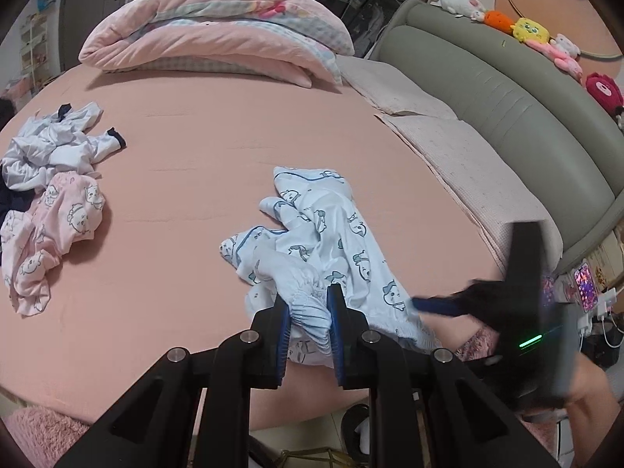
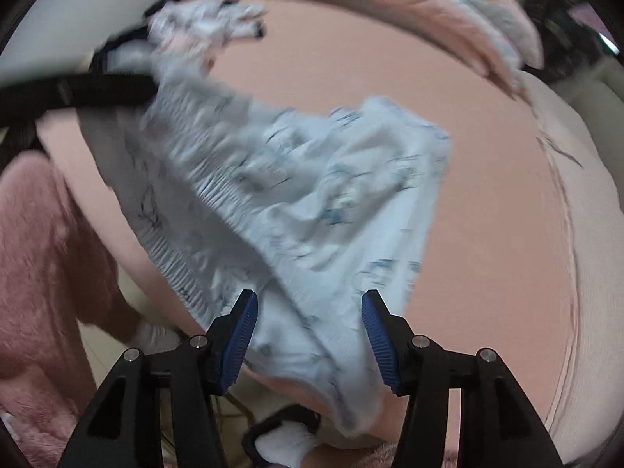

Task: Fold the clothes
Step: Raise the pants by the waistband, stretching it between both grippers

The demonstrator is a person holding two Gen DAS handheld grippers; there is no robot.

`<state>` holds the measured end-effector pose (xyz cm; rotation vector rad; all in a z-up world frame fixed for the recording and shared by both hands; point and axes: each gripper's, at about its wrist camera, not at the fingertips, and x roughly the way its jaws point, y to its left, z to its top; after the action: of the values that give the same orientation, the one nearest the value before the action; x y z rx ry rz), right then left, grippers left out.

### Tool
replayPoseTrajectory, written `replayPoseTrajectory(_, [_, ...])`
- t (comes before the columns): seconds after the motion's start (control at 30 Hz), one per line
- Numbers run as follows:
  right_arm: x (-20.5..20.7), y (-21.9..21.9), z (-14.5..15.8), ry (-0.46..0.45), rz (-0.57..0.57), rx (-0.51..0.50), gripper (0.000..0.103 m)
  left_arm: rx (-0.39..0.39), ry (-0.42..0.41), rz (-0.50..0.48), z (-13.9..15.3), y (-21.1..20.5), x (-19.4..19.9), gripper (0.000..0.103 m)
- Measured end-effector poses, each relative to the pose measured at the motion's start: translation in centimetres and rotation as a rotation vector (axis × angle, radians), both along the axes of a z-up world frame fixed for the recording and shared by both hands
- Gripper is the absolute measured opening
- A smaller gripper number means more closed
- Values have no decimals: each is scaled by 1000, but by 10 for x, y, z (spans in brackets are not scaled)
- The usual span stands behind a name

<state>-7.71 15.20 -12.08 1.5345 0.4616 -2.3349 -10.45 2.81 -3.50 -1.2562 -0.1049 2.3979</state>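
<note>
We are at the start of folding a pair of pale blue printed trousers [image 1: 323, 234], crumpled at the near edge of the pink bed [image 1: 202, 163]. Our left gripper [image 1: 309, 312] is clamped on the elastic waistband [image 1: 308, 304]. Our right gripper [image 2: 309, 331] is wide apart over the cloth, gripping nothing. Next, we judge, it should pinch the waistband further along so we can spread the trousers flat. Open sheet lies ahead; more clothes [image 1: 50, 195] are heaped well to the left.

My light-blue printed pajama pants [image 1: 323, 241] are lying crumpled on the near right of the pink bed, elastic waistband bunching nearest me, legs trailing toward the far side.
</note>
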Motion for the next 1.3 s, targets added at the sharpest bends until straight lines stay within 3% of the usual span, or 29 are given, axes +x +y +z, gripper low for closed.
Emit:
replayPoseTrajectory(0.03, [-2,-4,-5,6,7,13,52,-4,2,-8,0,2,1,15])
replayPoseTrajectory(0.1, [-13,-3,-13,40,-41,64,4,-22,-5,-20,-3,5,2,16])
replayPoseTrajectory(0.13, [-20,4,-12,56,-86,69,1,-36,-15,-23,-8,7,2,16])
replayPoseTrajectory(0.23, [-30,38,17,132,-245,-40,1,-60,-61,-33,-24,12,3,19])
replayPoseTrajectory(0.3, [-26,52,49,213,-291,-91,1,-47,-119,-45,-40,18,2,22])
replayPoseTrajectory(0.37, [-16,58,80,300,-300,-83,1,-96,-144,-49,-55,31,3,35])
replayPoseTrajectory(0.4, [-12,61,92,324,-305,-103,1,-114,-149,-55,-61,39,4,36])
replayPoseTrajectory(0.47, [-3,67,118,374,-316,-143,1,-116,-161,-81,-72,55,6,36])
replayPoseTrajectory(0.53, [6,72,137,423,-339,-163,1,-191,-112,-42,-79,64,9,36])
replayPoseTrajectory(0.57, [11,76,146,449,-353,-172,1,-248,-86,-6,-82,64,9,31])
replayPoseTrajectory(0.6, [15,79,154,471,-365,-181,1,-244,-76,22,-79,57,8,21])
replayPoseTrajectory(0.63, [16,83,161,480,-370,-190,1,-229,-69,47,-74,48,7,8])
replayPoseTrajectory(0.7, [16,90,174,498,-379,-208,1,-199,-31,99,-55,30,4,5])
replayPoseTrajectory(0.83, [17,104,201,534,-398,-243,1,-120,159,177,45,-6,-10,4])
replayPoseTrajectory(0.97, [19,118,230,575,-414,-283,1,-57,405,125,167,-24,-5,4])
replayPoseTrajectory(1.07, [27,125,281,657,-391,-358,1,-80,567,84,226,-28,15,4])
replayPoseTrajectory(1.2, [22,131,299,631,-373,-418,1,-75,576,56,242,-32,19,4])
replayPoseTrajectory(1.3, [1,126,263,543,-390,-335,1,-99,431,54,191,-33,-11,4])
